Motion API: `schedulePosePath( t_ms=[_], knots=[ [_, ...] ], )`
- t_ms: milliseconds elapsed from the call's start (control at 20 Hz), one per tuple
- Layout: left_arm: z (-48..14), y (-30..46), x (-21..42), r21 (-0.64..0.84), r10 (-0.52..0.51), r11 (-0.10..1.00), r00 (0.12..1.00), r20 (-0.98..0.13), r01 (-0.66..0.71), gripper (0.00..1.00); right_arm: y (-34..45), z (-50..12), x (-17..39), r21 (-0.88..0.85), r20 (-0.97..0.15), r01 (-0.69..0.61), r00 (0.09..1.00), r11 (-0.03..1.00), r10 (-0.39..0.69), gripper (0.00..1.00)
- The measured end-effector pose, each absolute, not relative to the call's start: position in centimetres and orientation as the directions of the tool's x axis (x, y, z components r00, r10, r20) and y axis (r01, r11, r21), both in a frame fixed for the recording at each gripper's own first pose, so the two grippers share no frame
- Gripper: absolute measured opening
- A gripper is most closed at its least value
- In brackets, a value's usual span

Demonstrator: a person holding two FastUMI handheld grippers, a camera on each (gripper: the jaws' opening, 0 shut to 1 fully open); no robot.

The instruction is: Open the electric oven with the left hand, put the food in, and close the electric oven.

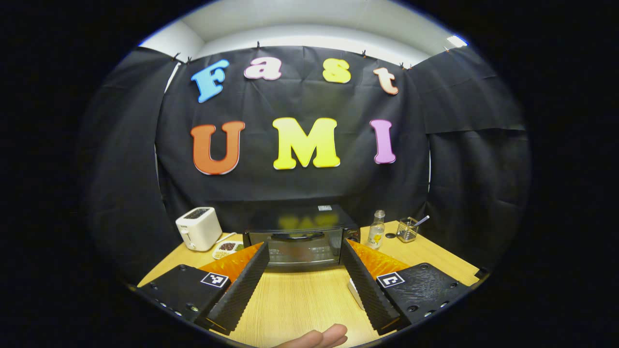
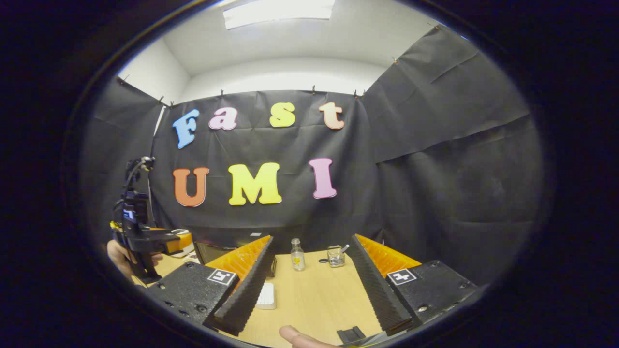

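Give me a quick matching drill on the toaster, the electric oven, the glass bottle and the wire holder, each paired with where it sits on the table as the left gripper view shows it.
Things:
1. toaster
2. electric oven
3. glass bottle
4. wire holder

Places:
A. centre, door shut
B. far right, utensil standing in it
C. far left
D. just right of the oven

Pairs: 1-C, 2-A, 3-D, 4-B
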State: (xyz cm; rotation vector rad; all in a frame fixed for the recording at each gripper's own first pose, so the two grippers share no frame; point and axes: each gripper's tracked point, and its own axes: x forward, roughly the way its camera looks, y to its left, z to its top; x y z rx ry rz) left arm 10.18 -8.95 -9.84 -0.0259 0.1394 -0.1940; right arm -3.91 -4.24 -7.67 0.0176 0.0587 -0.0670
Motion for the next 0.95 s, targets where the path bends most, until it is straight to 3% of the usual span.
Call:
schedulePosePath(
  t_ms=[250, 300, 350, 650, 950],
  knots=[
    [-6.5, -8.3, 0.5, -0.027, -0.170, 0.985, 0.982, -0.079, 0.168, 0.96, -5.4, -7.3, -6.9, -0.009, -0.075, 0.078, 0.994, 0.997, -0.078, 0.98],
    [-6.3, -8.0, -0.9, -0.043, -0.170, 0.985, 0.983, -0.071, 0.167, 0.89, -5.5, -6.8, -7.2, -0.018, -0.067, 0.078, 0.995, 0.997, -0.079, 0.98],
    [-6.0, -7.6, -2.0, -0.060, -0.163, 0.985, 0.985, -0.059, 0.159, 0.95, -5.5, -6.7, -7.5, -0.023, -0.061, 0.078, 0.995, 0.997, -0.079, 0.98],
    [-6.3, -5.1, -4.9, -0.092, -0.140, 0.986, 0.989, -0.044, 0.135, 0.95, -3.4, -8.0, -8.0, 0.013, -0.069, 0.028, 0.997, 1.000, -0.027, 0.96],
    [-6.2, -4.2, -6.8, -0.113, -0.172, 0.979, 0.985, -0.014, 0.169, 0.95, -3.3, -8.5, -7.5, 0.023, -0.074, 0.052, 0.996, 0.998, -0.050, 0.98]
  ],
)
